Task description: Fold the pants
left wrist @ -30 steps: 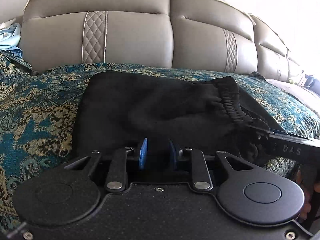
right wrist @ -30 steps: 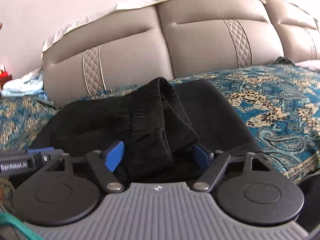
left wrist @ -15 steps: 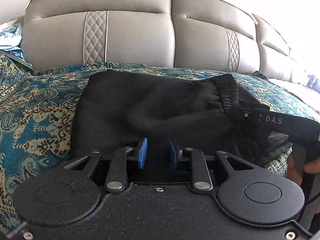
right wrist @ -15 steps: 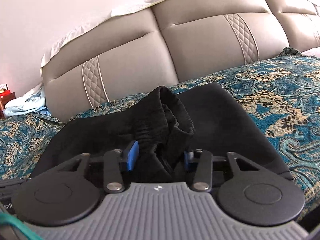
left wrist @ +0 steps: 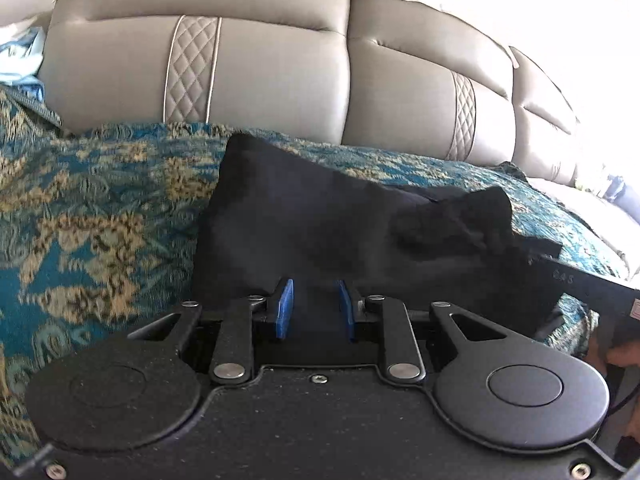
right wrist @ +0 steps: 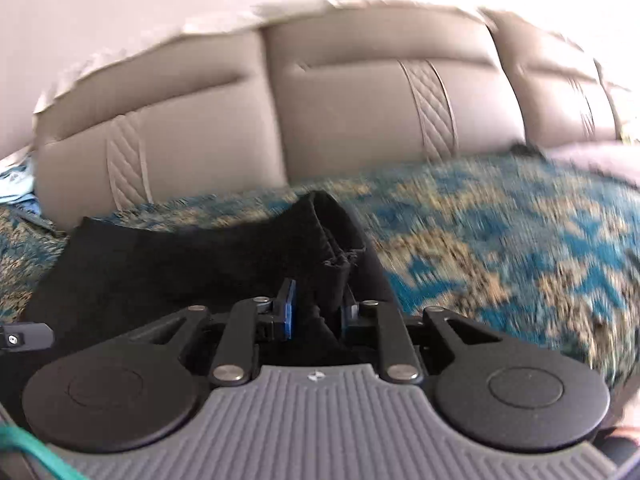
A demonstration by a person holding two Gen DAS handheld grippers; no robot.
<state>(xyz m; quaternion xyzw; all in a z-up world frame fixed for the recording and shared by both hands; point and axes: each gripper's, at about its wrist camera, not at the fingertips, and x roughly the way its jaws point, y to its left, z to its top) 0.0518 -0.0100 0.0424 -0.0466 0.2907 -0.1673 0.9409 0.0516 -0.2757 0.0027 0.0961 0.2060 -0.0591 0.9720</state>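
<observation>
Left wrist view shows the black soft-knit pants (left wrist: 320,232) lying on the teal and gold paisley-patterned bedspread (left wrist: 92,220), in front of the grey padded leather headboard (left wrist: 272,72). The left gripper (left wrist: 314,310) has its blue pads drawn in on a pinch of the near edge of the fabric, which fills the narrow gap between them. At the right edge of that view the black body of the other tool and a bit of the person's hand (left wrist: 616,356) show beside a bunched, raised part of the garment. In the right wrist view, which is blurred by motion, the right gripper (right wrist: 318,314) is clamped on a gathered, ribbed strip of the black pants (right wrist: 192,264), apparently the elastic waistband, which stands up in a fold just past the pads. The garment already looks compact: a broad dark slab rather than two spread legs, so I judge that at least one fold has been made and the piece is doubled over itself. What seems left is to carry the two held points across or down so the lifted edge lands flat on the rest, then release and smooth the bundle. The bunched waistband suggests the layers are not yet squared, so the final shape is unfinished.
</observation>
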